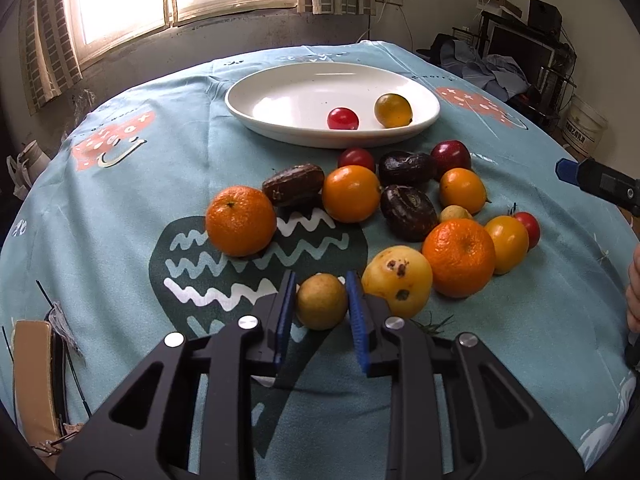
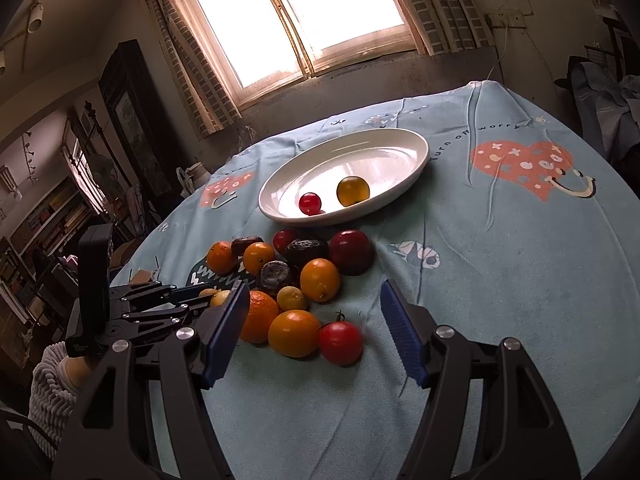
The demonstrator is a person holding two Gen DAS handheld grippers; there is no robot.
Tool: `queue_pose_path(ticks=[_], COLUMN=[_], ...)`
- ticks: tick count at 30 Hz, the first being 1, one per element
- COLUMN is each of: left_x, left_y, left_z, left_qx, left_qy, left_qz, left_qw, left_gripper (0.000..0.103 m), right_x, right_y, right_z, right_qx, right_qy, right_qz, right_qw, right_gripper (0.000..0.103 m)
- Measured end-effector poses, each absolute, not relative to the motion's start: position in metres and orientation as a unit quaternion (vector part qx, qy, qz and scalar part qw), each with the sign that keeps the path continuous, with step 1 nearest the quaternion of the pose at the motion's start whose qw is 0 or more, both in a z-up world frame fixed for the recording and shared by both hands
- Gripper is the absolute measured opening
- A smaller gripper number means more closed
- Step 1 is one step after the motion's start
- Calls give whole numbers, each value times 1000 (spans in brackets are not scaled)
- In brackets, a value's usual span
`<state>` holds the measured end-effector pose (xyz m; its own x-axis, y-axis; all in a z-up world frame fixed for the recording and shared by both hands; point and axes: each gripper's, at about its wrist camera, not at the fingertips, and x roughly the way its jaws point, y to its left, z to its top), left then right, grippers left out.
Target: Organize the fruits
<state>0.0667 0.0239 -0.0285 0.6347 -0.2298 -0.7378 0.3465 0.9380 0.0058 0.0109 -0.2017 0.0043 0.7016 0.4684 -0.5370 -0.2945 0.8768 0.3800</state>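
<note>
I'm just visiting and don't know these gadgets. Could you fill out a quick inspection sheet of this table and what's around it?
Surface: round table under a teal patterned tablecloth.
Job's things: white oval plate holding a red cherry tomato and a yellow-green fruit; a pile of oranges, dark dates, tomatoes and yellow fruits lies loose in front of it.
Clutter: nothing seen on the cloth besides fruit.
Grippers: left gripper has its blue pads around a small yellow fruit; right gripper is open, above the cloth by a red tomato.
Cables: wire hanging on the wall.
Surroundings: bright window, bookshelves.
</note>
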Motion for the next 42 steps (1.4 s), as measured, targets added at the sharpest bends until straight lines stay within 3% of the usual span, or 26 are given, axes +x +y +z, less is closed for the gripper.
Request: queue_pose_path(ticks=[2,6,11,25,35,42], left_x=[65,64,62,72,68,129], left_y=[29,39,39,34,32,-2], left_z=[-24,-22,-22,-35,-7,38], left_qx=[65,44,45,45,33,39], left_qy=[387,386,387,420,387,363], left_qz=[-153,-148,-155,-172,-184,-187], left_qw=[907,909,908,890,903,912], left_gripper=[26,26,26,27,26,26], right_x=[14,19,22,39,19,80], right_y=[-198,-192,-182,-176,-215,-223], right_z=[-1,-9,-18,-29,0,49], right_qx=[123,109,73,23,58,99], right_qy=[342,375,411,453,407,352], right_qz=[207,213,218,230,233,198], right_qw=[908,896,882,861,881,909], right_gripper=[68,48,39,31,28,28])
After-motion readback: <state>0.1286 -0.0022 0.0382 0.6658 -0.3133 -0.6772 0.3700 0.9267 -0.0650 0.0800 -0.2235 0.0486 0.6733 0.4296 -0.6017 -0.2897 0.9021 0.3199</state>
